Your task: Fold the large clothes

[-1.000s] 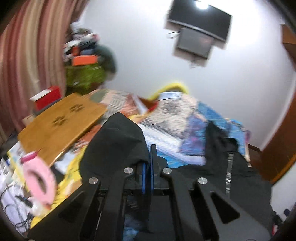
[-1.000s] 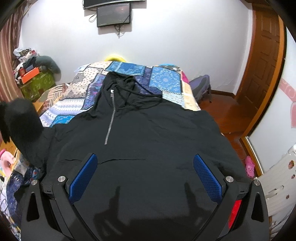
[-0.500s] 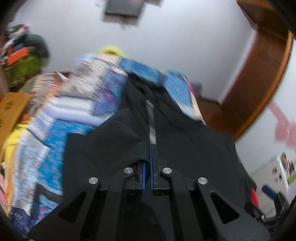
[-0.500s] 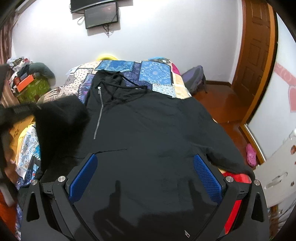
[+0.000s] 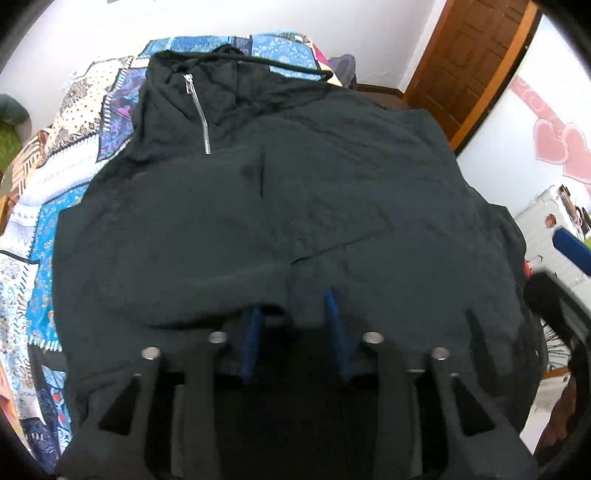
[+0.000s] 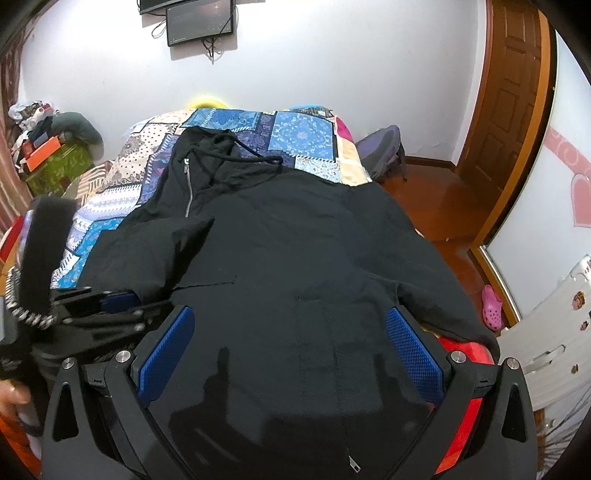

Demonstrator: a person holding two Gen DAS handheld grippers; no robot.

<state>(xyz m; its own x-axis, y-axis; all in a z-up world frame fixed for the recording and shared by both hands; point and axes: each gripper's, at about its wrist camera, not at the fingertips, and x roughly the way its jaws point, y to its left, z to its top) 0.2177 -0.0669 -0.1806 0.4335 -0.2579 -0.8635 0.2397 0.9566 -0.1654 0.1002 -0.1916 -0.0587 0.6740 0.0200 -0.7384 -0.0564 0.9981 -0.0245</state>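
Note:
A large black zip hoodie [image 5: 351, 177] lies face up on a patchwork quilt [image 5: 37, 229], hood [image 6: 207, 147] toward the far wall. Its left sleeve [image 5: 177, 258] is folded across the chest. My left gripper [image 5: 291, 325] points steeply down at the sleeve's cuff end. Its jaws are opening, with cuff fabric lying loose between the blue pads [image 5: 251, 332], which no longer press on it. From the right wrist view the left gripper [image 6: 110, 302] sits at the hoodie's left side. My right gripper [image 6: 288, 347] hangs wide open over the hoodie's lower front [image 6: 295, 258], holding nothing.
The quilt [image 6: 303, 136] covers a bed running to the far wall, under a wall screen [image 6: 199, 22]. A brown door [image 6: 509, 110] and wooden floor are on the right, with a pink shoe [image 6: 491, 306] and a grey bag [image 6: 384, 151]. Piled clutter [image 6: 55, 162] stands at the left.
My left gripper carried the sleeve from the bed's left side across onto the hoodie's chest, tipped downward, and its shut jaws have parted. The right gripper stayed almost still.

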